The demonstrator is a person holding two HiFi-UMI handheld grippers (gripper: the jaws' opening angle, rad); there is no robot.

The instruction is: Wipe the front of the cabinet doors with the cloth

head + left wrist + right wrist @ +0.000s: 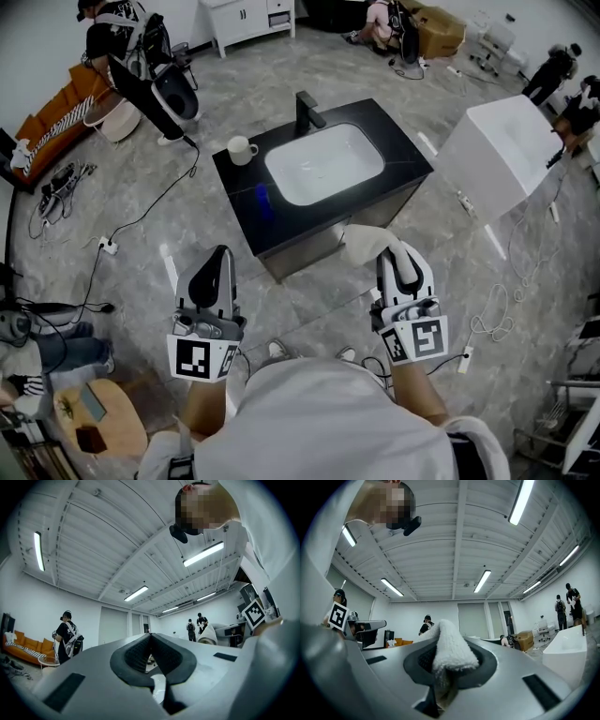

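Right tool [446, 660] clamps cloth [451, 641]; left tool [151, 644] closed, empty; mug [241, 149] contents unclear.

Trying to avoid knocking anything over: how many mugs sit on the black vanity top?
1: a white ceramic mug stands near the left corner of the black vanity top, left of the white rectangular basin. The whole top shows, so none seems hidden.

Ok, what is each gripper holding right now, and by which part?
The right gripper is shut on the white cloth, pinching a bunched fold, with the rest sticking out past the jaws. The left gripper is shut and holds nothing.
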